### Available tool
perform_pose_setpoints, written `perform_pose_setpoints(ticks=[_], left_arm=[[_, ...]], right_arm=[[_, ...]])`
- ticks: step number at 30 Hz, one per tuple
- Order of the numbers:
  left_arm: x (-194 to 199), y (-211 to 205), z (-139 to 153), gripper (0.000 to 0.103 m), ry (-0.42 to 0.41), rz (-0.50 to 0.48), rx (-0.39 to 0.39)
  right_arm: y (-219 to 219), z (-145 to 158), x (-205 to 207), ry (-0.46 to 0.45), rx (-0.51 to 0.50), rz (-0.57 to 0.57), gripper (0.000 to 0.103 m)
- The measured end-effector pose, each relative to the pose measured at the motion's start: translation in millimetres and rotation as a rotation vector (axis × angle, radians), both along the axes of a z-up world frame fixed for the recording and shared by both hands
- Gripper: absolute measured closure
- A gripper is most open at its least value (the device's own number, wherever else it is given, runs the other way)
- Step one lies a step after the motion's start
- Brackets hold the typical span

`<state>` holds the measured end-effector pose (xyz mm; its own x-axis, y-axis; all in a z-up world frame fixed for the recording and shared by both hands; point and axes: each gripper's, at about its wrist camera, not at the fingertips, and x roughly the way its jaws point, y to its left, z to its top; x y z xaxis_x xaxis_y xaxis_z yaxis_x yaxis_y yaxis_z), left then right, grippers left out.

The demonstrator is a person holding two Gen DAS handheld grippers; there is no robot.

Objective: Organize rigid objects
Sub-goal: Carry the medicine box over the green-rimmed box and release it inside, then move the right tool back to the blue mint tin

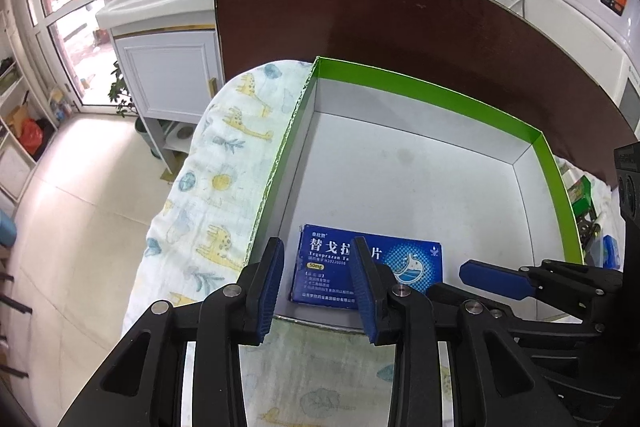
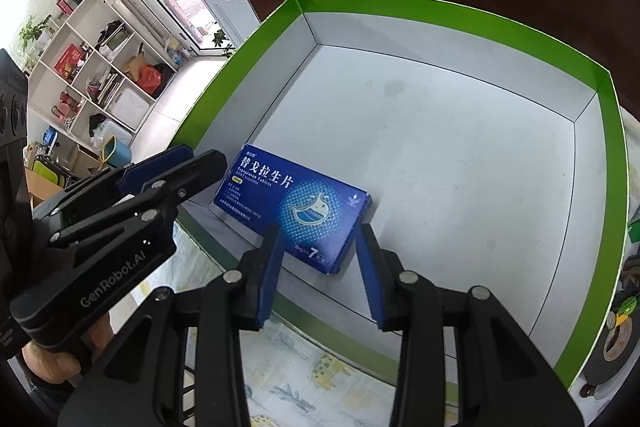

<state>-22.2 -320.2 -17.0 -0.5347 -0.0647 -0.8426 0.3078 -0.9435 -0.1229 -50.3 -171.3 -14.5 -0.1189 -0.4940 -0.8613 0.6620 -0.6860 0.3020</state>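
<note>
A blue medicine box (image 1: 404, 267) (image 2: 292, 203) lies flat on the white floor of a green-rimmed cardboard tray (image 1: 432, 89) (image 2: 440, 15), near its front left corner. My left gripper (image 1: 318, 267) hovers over the tray's front left edge, open, its right finger in front of the box's left end. My right gripper (image 2: 320, 247) is open just before the box's near right corner, and its pads do not press on the box. In the right wrist view the left gripper (image 2: 176, 163) reaches in from the left beside the box; in the left wrist view the right gripper (image 1: 492, 279) comes in from the right.
The tray rests on a giraffe-print cloth (image 1: 224, 163) over a dark brown table (image 1: 360, 7). Small items, among them a tape roll (image 2: 616, 339), lie to the right of the tray. A sink cabinet (image 1: 168, 67) and open shelves (image 2: 92, 67) stand beyond the table's left edge.
</note>
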Motion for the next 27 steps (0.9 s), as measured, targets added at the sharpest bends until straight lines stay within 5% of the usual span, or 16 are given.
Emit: perform_pose_setpoints(ticks=[8, 27], left_arm=[[6.8, 21.7, 30.0, 0.064, 0.074, 0.001, -0.037], [-27.0, 201.6, 65.4, 0.06, 0.14, -0.312, -0.05]], right_arm=[[24.4, 17.7, -1.6, 0.043, -0.037, -0.027, 0.065], [194.6, 59.6, -28.4, 0.151, -0.132, -0.338, 0.065]])
